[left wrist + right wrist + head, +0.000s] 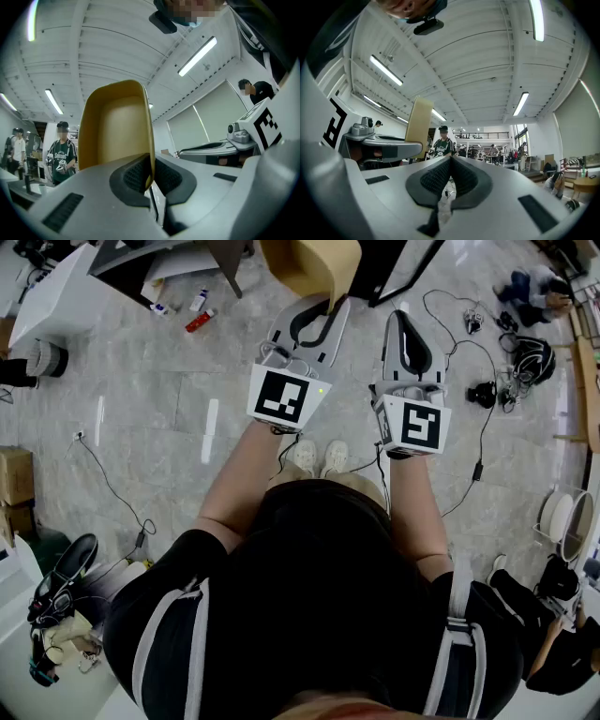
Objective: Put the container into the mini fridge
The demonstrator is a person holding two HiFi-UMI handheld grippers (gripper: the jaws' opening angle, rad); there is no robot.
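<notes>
One container (112,126) wall edge clamped in left gripper (151,169) jaws; right gripper (450,174) jaws together; open floor (169,399) below

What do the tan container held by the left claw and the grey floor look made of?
Tan rectangular container: likely moulded plastic or pressed fibre, matte; its wall is thin with rounded corners where the left claw pinches the rim. Grey floor: polished stone or tile, probably; veined, with glossy light reflections.
</notes>
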